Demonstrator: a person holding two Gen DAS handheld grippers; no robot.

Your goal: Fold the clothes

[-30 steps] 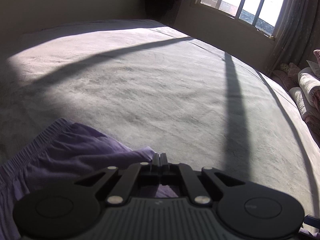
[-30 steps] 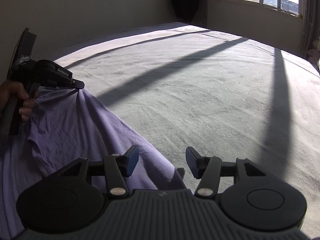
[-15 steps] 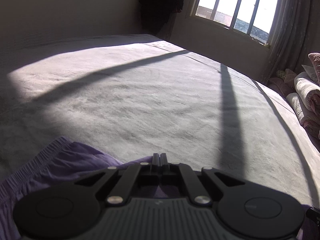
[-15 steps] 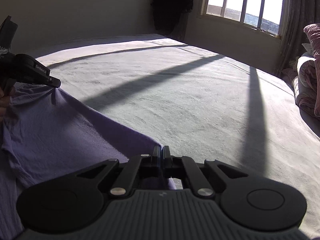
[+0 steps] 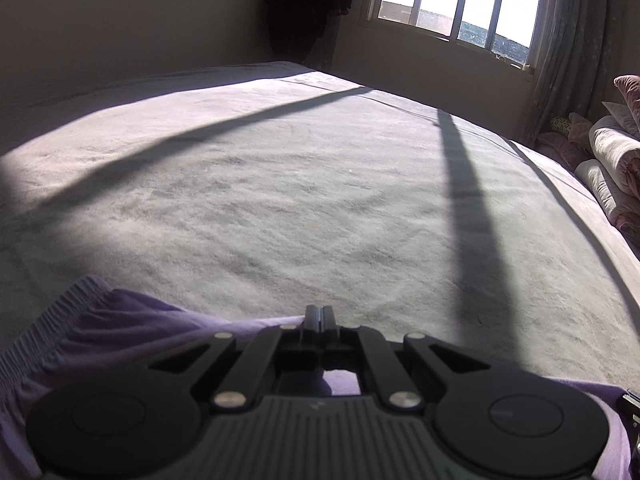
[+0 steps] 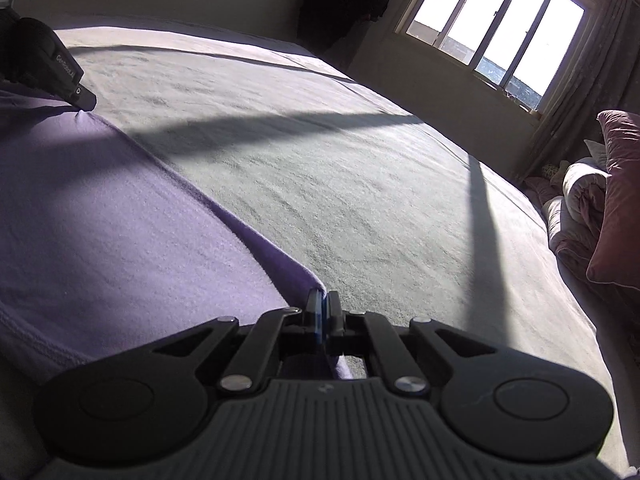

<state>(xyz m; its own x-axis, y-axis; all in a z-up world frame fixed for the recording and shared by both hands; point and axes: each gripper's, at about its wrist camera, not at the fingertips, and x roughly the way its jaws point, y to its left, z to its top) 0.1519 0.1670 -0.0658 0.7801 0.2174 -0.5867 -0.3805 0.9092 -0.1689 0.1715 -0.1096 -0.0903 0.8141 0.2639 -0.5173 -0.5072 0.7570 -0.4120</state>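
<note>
Left black plastic two-finger gripper (image 5: 319, 314): ribbed grey housing, two round black discs, crossed link arms with silver rivets. Right black plastic two-finger gripper (image 6: 322, 300): same build, blue pads (image 6: 318, 312). White lettering marks the left one's side, seen from the right wrist.

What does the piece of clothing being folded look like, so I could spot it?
Find the wide grey bed under the window. At its near edge lies a purple garment, the only purple thing there, with a ribbed elastic band and both black tongs pinching its edge.
</note>
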